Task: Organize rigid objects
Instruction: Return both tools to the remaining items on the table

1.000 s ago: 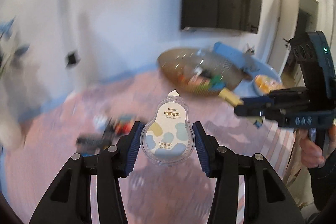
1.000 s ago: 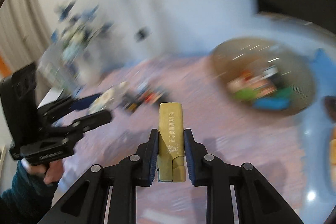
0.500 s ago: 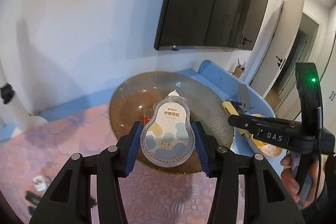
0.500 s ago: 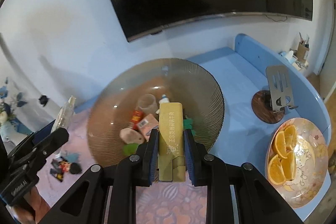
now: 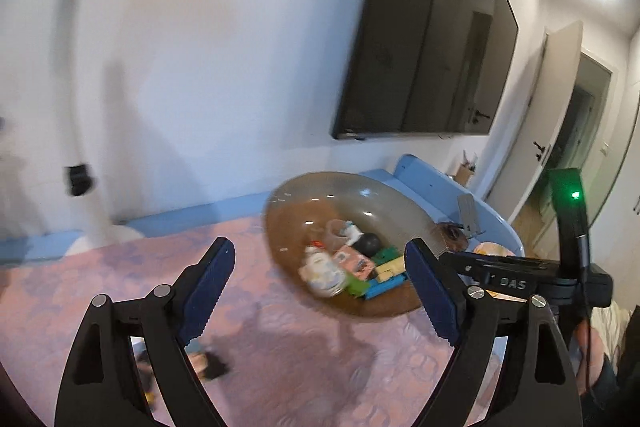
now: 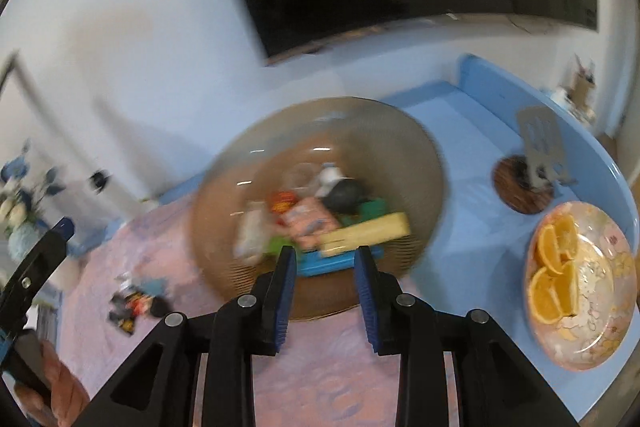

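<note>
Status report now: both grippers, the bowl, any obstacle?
Left gripper open, right gripper just opened, both empty. Gold bar lies in bowl. Nothing in the way.

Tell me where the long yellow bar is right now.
In the right wrist view the yellow bar lies inside the glass bowl, toward its right front, on the blue piece.

Left claw (image 5: 320, 273) just opened wide, empty — glass bowl (image 5: 288, 203) of small items beyond, right claw (image 5: 452, 259) beside it.
</note>
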### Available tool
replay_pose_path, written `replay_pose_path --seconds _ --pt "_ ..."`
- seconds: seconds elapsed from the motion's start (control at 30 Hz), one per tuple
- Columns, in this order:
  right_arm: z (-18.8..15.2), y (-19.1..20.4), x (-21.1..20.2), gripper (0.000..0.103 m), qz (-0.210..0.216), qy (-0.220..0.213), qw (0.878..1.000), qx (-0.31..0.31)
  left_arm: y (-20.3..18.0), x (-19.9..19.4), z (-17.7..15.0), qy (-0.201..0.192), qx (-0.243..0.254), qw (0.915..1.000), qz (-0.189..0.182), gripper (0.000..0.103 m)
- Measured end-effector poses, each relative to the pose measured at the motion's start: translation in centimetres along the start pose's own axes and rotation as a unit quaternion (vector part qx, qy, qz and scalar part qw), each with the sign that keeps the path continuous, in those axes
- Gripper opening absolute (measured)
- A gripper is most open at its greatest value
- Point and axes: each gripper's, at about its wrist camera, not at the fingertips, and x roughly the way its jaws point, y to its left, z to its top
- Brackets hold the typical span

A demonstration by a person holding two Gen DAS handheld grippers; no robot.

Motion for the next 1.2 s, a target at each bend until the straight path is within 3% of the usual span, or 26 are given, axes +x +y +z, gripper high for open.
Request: replay_pose_path --seconds 0.03,0.1,0.13,0.27,0.37,0.43,0.63,0.77,0.9,1.2 --pt "-0.1 1.3 -0.6 0.034 0.01 -0.005 1.0 -0.013 0.5 -1.2 -0.2 -0.002 -0.001 0.9999 0.01 0.086" --pt "-0.4 3.6 -1.6 0.056 0.033 -0.011 0.999 -0.034 1.4 -3.3 -0.5 -0.008 -0.006 0.9998 0.019 0.086" --pt "-0.9 5.1 -1.9 0.059 0.045 -0.014 0.998 -0.047 2.0 -4.9 -1.0 -0.015 -0.01 0.9995 0.024 0.086" --pt "-3.9 10.1 -1.8 0.059 0.064 -0.017 0.992 -0.11 4.4 -8.8 -3.5 -0.028 -0.027 0.9975 0.058 0.093" --pt "-7.2 12.9 -0.5 0.059 0.074 -0.005 0.986 -0.147 7.1 -10.6 -7.4 -0.021 -0.063 0.9936 0.091 0.093" --pt "-9.7 13.9 0.9 0.059 0.08 0.007 0.983 -0.164 9.4 -10.8 -10.7 -0.001 -0.098 0.9889 0.111 0.093" --pt "-14.6 15.6 4.7 0.059 0.074 0.022 0.974 -0.215 13.6 -9.6 -17.0 0.051 -0.129 0.9764 0.166 0.093" --pt "-15.6 15.4 6.2 0.059 0.079 0.032 0.974 -0.211 14.8 -9.0 -18.3 0.063 -0.153 0.9723 0.165 0.093" --pt "-15.9 14.7 7.3 0.059 0.068 0.046 0.977 -0.197 15.2 -9.3 -18.7 0.049 -0.164 0.9707 0.169 0.093" --pt "-15.8 14.6 7.9 0.06 0.076 0.058 0.978 -0.187 14.7 -8.9 -18.8 0.068 -0.15 0.9716 0.17 0.093"
